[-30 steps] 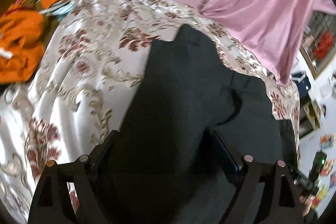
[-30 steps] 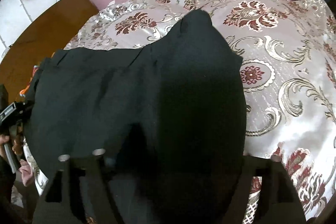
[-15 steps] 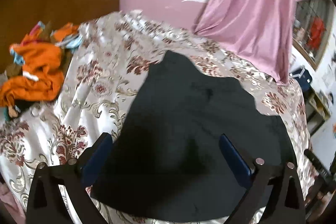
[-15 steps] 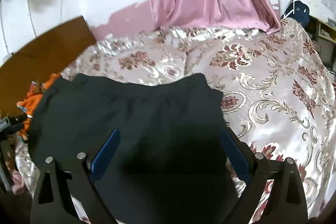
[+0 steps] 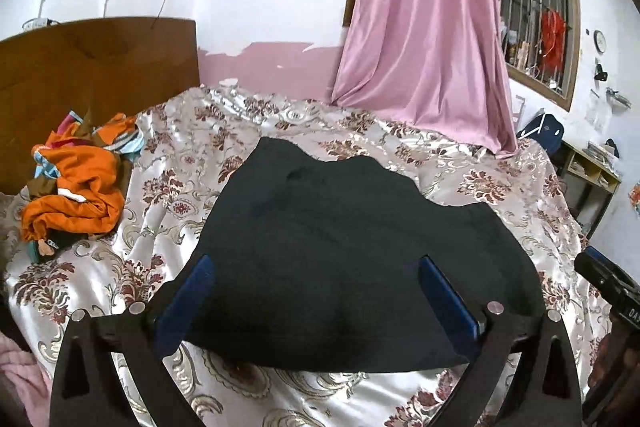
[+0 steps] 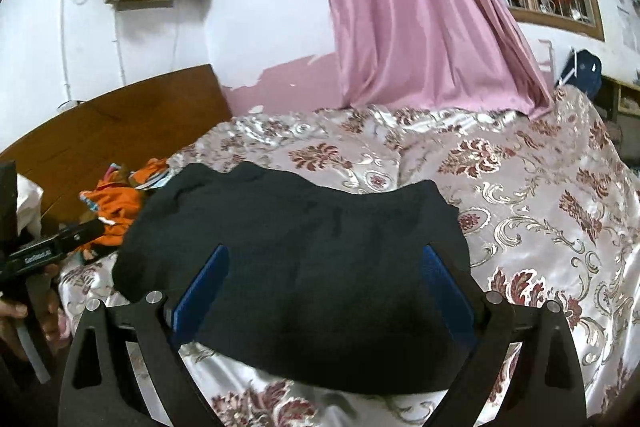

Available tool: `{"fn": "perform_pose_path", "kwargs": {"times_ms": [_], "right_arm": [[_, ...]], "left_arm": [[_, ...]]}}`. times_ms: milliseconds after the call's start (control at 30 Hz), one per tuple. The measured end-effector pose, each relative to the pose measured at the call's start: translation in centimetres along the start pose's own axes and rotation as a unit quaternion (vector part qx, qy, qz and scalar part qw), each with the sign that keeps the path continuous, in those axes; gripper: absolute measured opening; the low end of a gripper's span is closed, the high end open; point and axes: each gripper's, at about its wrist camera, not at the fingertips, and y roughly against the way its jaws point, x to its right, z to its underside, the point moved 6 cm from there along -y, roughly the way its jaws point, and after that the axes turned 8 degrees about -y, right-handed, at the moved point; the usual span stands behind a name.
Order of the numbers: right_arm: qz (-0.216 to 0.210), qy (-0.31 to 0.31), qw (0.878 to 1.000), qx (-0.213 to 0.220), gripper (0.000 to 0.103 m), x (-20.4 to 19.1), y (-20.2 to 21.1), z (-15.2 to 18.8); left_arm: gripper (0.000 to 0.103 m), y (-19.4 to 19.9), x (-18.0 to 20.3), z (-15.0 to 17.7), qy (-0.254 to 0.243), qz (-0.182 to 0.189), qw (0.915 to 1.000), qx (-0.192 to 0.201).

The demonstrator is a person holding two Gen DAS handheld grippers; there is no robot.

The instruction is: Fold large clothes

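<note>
A large black garment (image 5: 344, 247) lies folded and flat on the floral bedspread (image 5: 192, 187); it also shows in the right wrist view (image 6: 312, 255). My left gripper (image 5: 316, 279) is open and empty, raised above the garment's near edge. My right gripper (image 6: 324, 275) is open and empty too, held above the same near edge. The right gripper's body (image 5: 612, 291) shows at the right edge of the left wrist view. The left gripper's body (image 6: 48, 247) shows at the left edge of the right wrist view.
A heap of orange clothes (image 5: 76, 183) lies at the head of the bed by the wooden headboard (image 5: 100, 67). A pink curtain (image 5: 432, 47) hangs behind the bed. A shelf (image 5: 588, 175) and a blue bag (image 5: 544, 135) stand at the right.
Both grippers have let go of the black garment, opened and drawn back and up. The garment has dropped flat onto the bed.
</note>
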Motion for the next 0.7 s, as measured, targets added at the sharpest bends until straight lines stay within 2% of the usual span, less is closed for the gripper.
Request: {"fn": "perform_pose_path", "kwargs": {"times_ms": [133,300,467,567,700], "right_arm": [[-0.024,0.003,1.0,0.007,0.094,-0.9,1.7,0.5],[-0.049,0.011,0.999,0.006,0.094,-1.6,2.6,1.5],[-0.067,0.019,0.997,-0.017,0.094,-2.3,2.7,2.8],[-0.059,0.019,0.998,-0.027,0.094,-2.6,2.5,3.5],[-0.038,0.035,0.998,0.031,0.094,-3.2,3.2,4.2]], "left_arm": [[0.103,2.0,0.5,0.6,-0.005,-0.017,0.9997,0.016],[0.103,3.3,0.4,1.7,-0.004,-0.027,0.9995,0.017],[0.103,4.2,0.7,3.2,-0.008,-0.028,0.9995,0.012],[0.103,4.5,0.9,4.1,-0.019,-0.031,0.9993,0.008],[0.103,4.7,1.4,5.0,-0.034,-0.035,0.9988,0.008]]}}
